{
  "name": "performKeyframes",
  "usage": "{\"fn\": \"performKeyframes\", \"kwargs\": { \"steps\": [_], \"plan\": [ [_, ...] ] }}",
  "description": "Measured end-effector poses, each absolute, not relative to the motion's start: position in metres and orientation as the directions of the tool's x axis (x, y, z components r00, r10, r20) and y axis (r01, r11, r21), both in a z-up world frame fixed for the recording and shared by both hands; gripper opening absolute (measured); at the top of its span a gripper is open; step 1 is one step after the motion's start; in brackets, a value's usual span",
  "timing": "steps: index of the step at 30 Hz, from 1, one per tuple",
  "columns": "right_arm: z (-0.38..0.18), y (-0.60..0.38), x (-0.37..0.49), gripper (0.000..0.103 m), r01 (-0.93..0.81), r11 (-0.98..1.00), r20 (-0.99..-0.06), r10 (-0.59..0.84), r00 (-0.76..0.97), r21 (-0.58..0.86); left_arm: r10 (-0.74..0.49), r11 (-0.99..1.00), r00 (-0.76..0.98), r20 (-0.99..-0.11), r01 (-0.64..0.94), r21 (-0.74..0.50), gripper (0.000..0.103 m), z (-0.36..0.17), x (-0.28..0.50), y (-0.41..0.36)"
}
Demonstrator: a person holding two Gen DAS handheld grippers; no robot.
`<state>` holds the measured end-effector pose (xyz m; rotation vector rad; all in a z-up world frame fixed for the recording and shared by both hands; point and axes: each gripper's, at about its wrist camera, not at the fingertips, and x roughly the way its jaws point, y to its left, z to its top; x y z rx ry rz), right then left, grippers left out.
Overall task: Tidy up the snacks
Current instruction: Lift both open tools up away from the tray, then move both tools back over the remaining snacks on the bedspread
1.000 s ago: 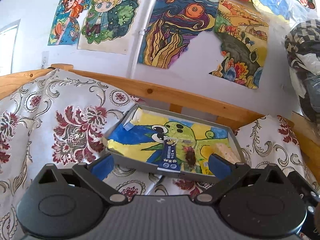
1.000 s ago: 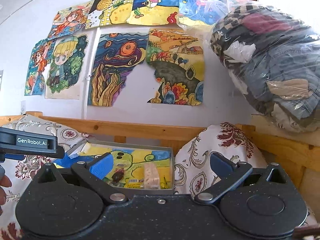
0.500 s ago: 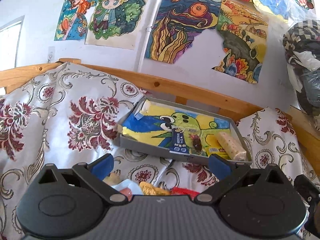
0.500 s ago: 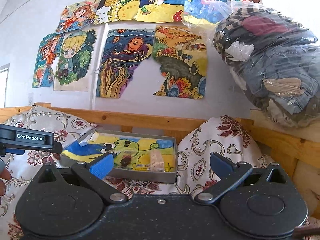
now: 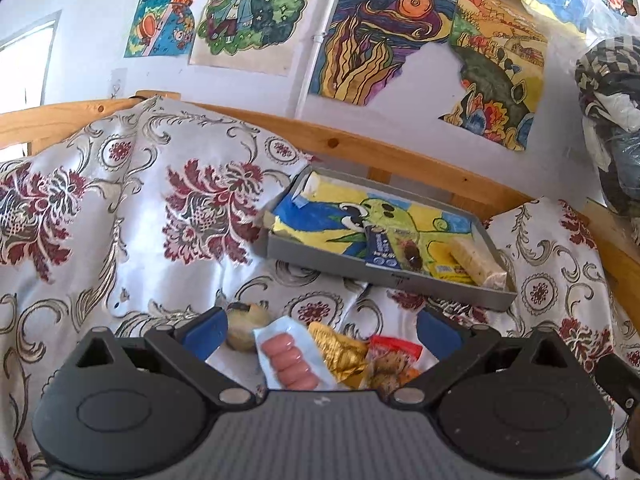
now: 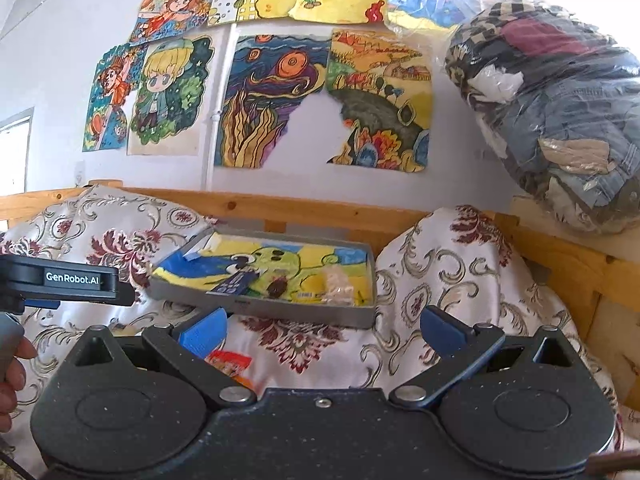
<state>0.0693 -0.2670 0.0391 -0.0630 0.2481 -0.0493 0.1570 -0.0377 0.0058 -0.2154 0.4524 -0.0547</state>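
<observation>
Left wrist view puts your left gripper (image 5: 318,326) over a small pile of snacks on the patterned bedspread (image 5: 160,208). Its jaws stand wide apart with nothing between them. Directly ahead lies the sausage pack (image 5: 291,358), a clear pouch; beside it the gold foil packet (image 5: 338,350), then the red snack bag (image 5: 394,358), with a round pale bun (image 5: 244,328) near the left blue pad. All of these look light and soft. The film is likely slippery and will crumple, so pinch the sausage pack across its flat sealed edge, not over the sausages. The bun would squash under a hard grip.

Beyond the pile sits the grey tray (image 5: 384,278), tilted on the bedding and lined with a cartoon drawing. In it already lie a dark blue sachet (image 5: 380,250), a small dark brown snack (image 5: 412,254) and a pale wrapped bar (image 5: 476,262).

Your right gripper (image 6: 324,330) is likewise spread wide and holds nothing. From its camera you see the tray (image 6: 304,314) from lower down, and only the red snack bag (image 6: 230,362) peeks out behind the left pad; the sausages, foil and bun are hidden there. That view alone shows the other gripper's body at the left edge, your hand (image 6: 12,376), and a clear bag of clothes (image 6: 560,112) on the wooden ledge.
</observation>
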Motion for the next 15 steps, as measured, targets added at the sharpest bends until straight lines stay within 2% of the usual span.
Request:
{"fn": "performKeyframes", "kwargs": {
  "steps": [4,11,15],
  "plan": [
    [0.035,-0.263,0.069,0.102,0.03,0.998,-0.291,-0.045,0.956,-0.057,-0.1,0.978,0.891,-0.443,0.006,-0.21,0.102,-0.002,0.155,-0.033],
    [0.021,-0.261,0.085,0.102,0.019,1.0,-0.444,-0.021,0.896,-0.01,-0.112,0.982,0.869,-0.482,0.021,-0.19,0.102,-0.017,0.15,-0.03],
    [0.015,-0.262,0.092,0.102,0.031,1.0,-0.498,-0.028,0.867,-0.002,-0.124,0.983,0.849,-0.514,0.035,-0.181,0.102,-0.025,0.149,-0.03]
  ]
}}
